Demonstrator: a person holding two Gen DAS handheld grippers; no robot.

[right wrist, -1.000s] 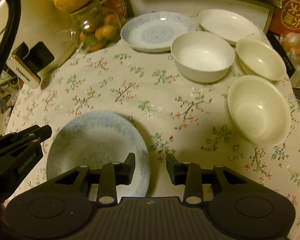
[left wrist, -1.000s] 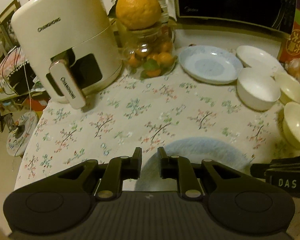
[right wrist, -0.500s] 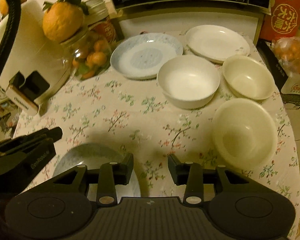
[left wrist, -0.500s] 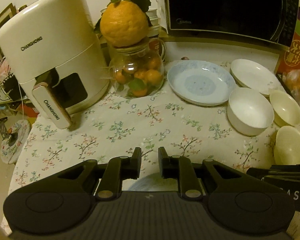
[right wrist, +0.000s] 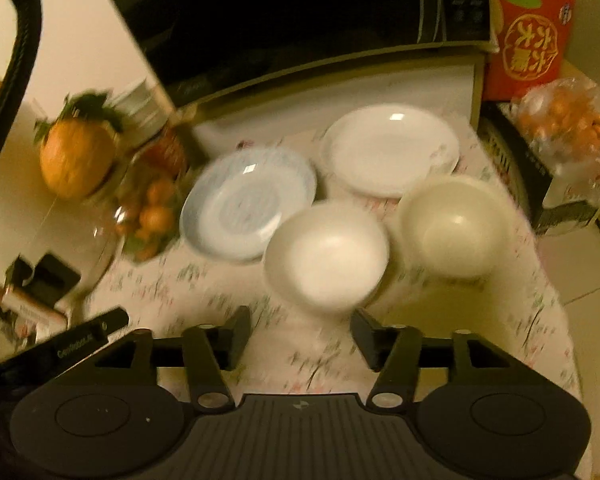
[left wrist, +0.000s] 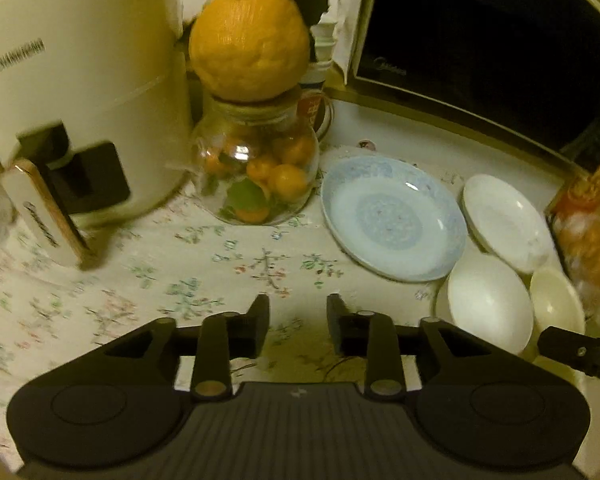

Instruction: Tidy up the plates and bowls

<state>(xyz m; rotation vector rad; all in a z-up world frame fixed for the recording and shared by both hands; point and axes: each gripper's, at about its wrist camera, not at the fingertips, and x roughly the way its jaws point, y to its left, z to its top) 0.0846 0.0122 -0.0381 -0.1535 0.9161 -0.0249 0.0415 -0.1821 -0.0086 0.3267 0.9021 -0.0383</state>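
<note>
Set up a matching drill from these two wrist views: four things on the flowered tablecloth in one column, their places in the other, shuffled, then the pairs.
Things:
1. pale blue patterned plate
2. plain white shallow plate
3. large bumpy orange citrus fruit
4. cream-coloured plastic bowl

Places:
A. on top of the clear glass jar of small oranges
B. right of the round white bowl
C. directly beside the glass jar
D. at the back, just in front of the black microwave oven

Pairs: 1-C, 2-D, 3-A, 4-B
</note>
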